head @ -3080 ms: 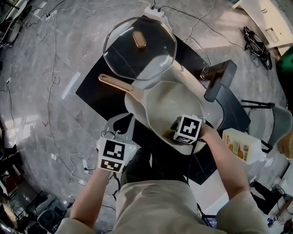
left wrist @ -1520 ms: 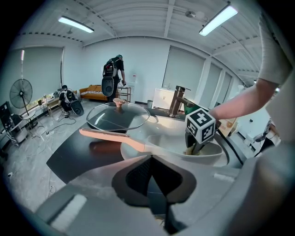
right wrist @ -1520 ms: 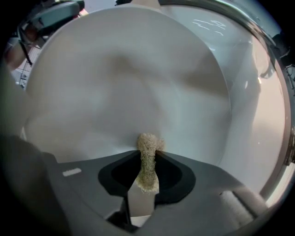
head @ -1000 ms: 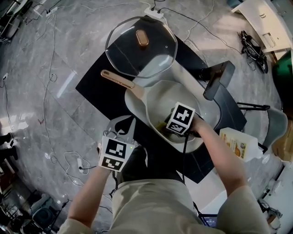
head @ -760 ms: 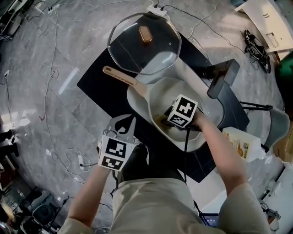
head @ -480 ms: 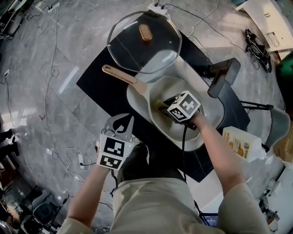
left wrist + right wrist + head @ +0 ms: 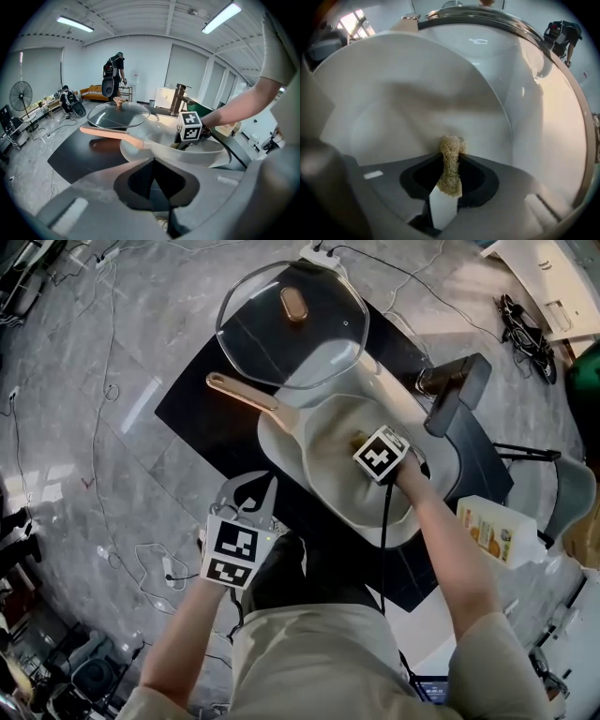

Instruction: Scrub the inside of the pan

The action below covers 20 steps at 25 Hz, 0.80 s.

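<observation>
A white pan [image 7: 328, 460] with a tan handle [image 7: 239, 395] sits on a black mat [image 7: 206, 427]. My right gripper [image 7: 364, 440] reaches down into the pan and is shut on a tan fibrous scrubber [image 7: 451, 157]. The scrubber's tip touches the pan's white inner surface [image 7: 417, 103]. My left gripper [image 7: 251, 498] hovers shut and empty off the pan's near-left side, apart from it. In the left gripper view the pan [image 7: 154, 152] lies ahead, with the right gripper's marker cube [image 7: 190, 126] inside it.
A glass lid [image 7: 291, 324] with a tan knob lies behind the pan, overlapping its rim. A dark faucet-like fixture [image 7: 450, 399] stands at the right. A plastic bottle [image 7: 492, 535] rests at the near right. Cables run over the grey floor [image 7: 112, 427].
My right gripper has swept the scrubber from the pan's near side toward its middle and far right. The left gripper has stayed put.
</observation>
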### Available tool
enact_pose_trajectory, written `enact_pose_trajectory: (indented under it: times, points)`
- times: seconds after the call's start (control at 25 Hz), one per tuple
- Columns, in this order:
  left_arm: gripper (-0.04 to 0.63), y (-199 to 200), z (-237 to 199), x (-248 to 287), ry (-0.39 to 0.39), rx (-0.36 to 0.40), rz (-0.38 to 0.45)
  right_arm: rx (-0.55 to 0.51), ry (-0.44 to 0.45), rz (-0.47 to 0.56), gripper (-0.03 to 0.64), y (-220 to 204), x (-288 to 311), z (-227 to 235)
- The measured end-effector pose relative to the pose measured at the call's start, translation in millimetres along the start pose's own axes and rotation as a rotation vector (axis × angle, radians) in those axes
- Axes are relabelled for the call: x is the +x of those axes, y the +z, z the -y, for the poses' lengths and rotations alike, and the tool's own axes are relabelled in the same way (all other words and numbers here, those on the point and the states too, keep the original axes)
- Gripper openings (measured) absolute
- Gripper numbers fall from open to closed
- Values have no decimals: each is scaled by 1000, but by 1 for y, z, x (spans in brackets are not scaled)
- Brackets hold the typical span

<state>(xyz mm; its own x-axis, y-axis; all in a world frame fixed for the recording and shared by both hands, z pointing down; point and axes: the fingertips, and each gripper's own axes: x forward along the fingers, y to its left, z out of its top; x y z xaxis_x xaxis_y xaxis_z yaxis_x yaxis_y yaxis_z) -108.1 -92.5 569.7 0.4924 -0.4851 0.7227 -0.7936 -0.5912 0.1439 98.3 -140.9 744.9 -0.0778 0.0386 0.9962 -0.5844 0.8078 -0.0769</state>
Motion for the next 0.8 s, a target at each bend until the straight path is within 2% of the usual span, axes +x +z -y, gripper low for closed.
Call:
enact_pose_trajectory:
  times: [0.2, 0.28, 0.4, 0.6, 0.72, 0.8]
  points:
    - [2, 2, -1, 0, 0, 3, 11, -137, -17, -166, 103, -34, -14, -17]
    - [2, 2, -2, -1, 1, 2, 13, -182, 21, -219, 103, -47, -23, -31]
    - [2, 2, -4, -5, 4, 0, 16, -200, 132, -252, 102, -60, -39, -60]
    - [2, 1, -3, -8, 3, -2, 18, -193, 315, -219, 100, -56, -65, -103]
    - [2, -2, -2, -8, 0, -5, 16, -156, 438, -122, 100, -31, -75, -129]
    - [2, -3, -1, -8, -2, -3, 14, -106, 489, -46, 101, -10, -76, -137]
